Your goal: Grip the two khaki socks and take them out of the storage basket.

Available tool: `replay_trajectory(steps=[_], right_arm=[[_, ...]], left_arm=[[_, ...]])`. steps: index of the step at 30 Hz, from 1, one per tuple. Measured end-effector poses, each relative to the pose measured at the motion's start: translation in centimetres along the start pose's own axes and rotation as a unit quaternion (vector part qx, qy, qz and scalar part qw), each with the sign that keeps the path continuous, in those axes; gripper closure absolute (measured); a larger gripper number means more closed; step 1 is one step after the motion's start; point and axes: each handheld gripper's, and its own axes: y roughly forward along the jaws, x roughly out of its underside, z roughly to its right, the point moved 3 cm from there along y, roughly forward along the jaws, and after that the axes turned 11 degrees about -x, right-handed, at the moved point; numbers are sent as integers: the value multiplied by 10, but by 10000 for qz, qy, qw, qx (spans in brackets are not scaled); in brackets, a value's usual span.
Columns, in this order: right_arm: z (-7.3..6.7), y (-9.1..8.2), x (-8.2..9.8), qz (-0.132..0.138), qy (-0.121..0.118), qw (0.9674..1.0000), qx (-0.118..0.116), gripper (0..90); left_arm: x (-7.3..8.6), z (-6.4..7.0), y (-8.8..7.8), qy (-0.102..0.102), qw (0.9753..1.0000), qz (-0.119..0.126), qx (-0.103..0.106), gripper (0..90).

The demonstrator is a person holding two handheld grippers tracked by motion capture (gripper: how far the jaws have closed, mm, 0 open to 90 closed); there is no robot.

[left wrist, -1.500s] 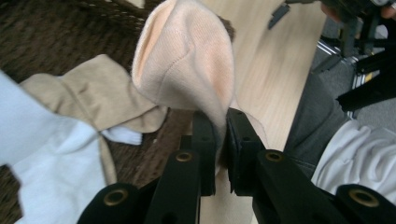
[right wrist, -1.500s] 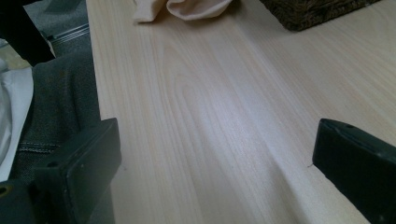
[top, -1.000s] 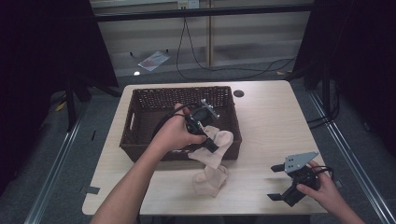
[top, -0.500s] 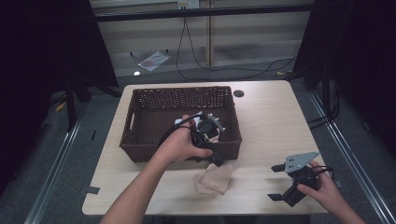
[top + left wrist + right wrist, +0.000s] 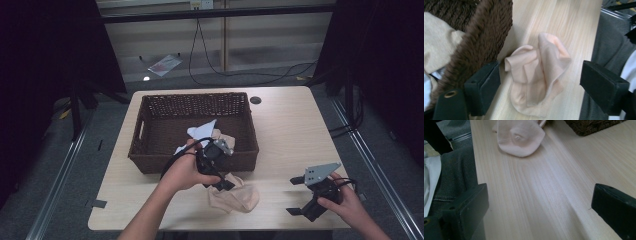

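A peach sock point(image 5: 235, 197) lies crumpled on the wooden table just in front of the brown wicker basket point(image 5: 150, 150). My left gripper point(image 5: 223, 185) hovers over it by the basket's front wall. In the left gripper view its jaws have just been opening and stand wide on either side of the sock point(image 5: 536, 77), with the pads off it. My right gripper point(image 5: 295, 196) rests open near the table's front right edge and points toward the sock point(image 5: 520, 136), with bare wood between its jaws.
A beige cloth point(image 5: 223, 137) lies inside the basket, seen also as the cloth point(image 5: 439, 42) in the left gripper view. The table's front edge point(image 5: 474, 157) runs beside the person's lap. A round black cable port point(image 5: 256, 100) sits behind the basket.
The left gripper, earlier shut on the hanging sock, has opened and let it go. The sock now lies on the table, and the left hand has sunk toward it. The right hand has kept still.
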Motion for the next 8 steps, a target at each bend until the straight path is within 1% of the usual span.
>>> replay_trajectory(steps=[2,4,5,8], right_arm=[[0,0,0,-1,2,10000,3,9],[0,1,0,-14,-5,10000,-1,10],[0,1,0,-19,-14,10000,11,9],[0,0,0,-15,-6,10000,4,9]], left_arm=[[1,0,2,21,10000,17,8,144],[3,4,8,-52,9999,115,63,137],[3,6,9,-66,9999,117,79,137],[3,8,13,-58,9999,121,47,139]])
